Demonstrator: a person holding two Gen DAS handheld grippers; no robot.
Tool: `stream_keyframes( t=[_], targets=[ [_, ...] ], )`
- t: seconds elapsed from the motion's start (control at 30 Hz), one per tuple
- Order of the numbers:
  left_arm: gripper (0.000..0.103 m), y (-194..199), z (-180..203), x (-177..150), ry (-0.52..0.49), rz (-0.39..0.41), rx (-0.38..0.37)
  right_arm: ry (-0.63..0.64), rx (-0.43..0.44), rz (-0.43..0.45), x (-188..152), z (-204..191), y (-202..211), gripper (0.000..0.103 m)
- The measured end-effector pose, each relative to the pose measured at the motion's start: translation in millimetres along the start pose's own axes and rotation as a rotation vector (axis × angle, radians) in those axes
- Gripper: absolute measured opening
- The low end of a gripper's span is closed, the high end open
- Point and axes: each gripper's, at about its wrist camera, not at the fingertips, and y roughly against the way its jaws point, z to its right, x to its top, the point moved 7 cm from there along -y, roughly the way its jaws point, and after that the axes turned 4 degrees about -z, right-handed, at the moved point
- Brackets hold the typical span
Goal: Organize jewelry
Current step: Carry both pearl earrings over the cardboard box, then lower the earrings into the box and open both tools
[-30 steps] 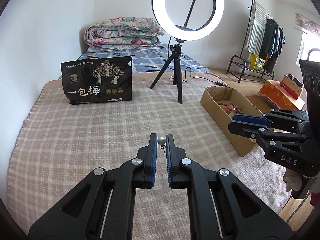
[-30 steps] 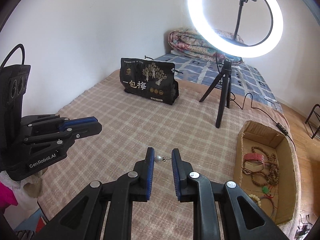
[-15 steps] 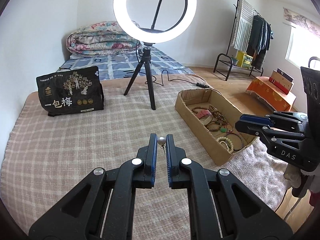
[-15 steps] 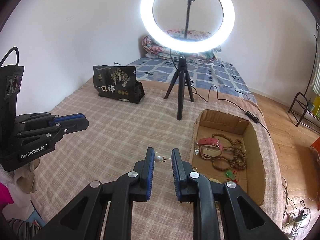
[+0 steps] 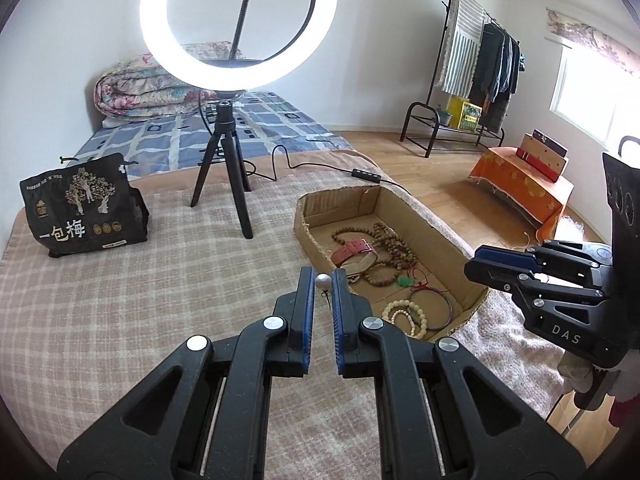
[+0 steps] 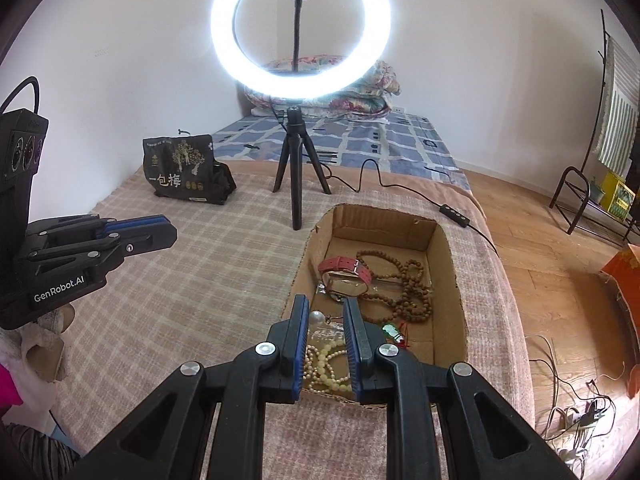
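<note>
Two grippers, each clamped on one pearl earring, carried toward the cardboard box.

Both the left gripper point(image 5: 323, 280) and the right gripper point(image 6: 327, 317) pinch a small pearl earring at the fingertips, the left earring point(image 5: 323, 281) and the right earring point(image 6: 317, 317); such a tip grip probably keeps the tiny studs visible and easy to drop. The pair seems meant for the cardboard box point(image 6: 456, 276), which already holds a red watch point(image 6: 346, 265), wooden bead strands point(image 6: 412, 284) and pale bead bracelets point(image 5: 404, 310). The right earring hangs over the box's near end; the left sits just short of its rim. A checked blanket point(image 5: 160, 280) covers the bed, with a ring light point(image 6: 300, 28) on a tripod, a black bag point(image 5: 82, 204), folded quilts by the wall, and a clothes rack across the wooden floor.
</note>
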Motion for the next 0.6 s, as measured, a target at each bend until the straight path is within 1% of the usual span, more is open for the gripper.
stream_keyframes(
  t=[0.23, 0.6],
  targets=[
    [0.007, -28.5, 20.3, 13.3, -0.007, -0.015, -0.028, -0.030, -0.013, -0.011, -7.2, 22.9, -6.7, 0.016],
    [0.007, -72.1, 41.7, 24.7, -0.017, -0.037, -0.043, -0.080, -0.007, -0.034, -19.5, 49.2, -28.3, 0.016]
  ],
)
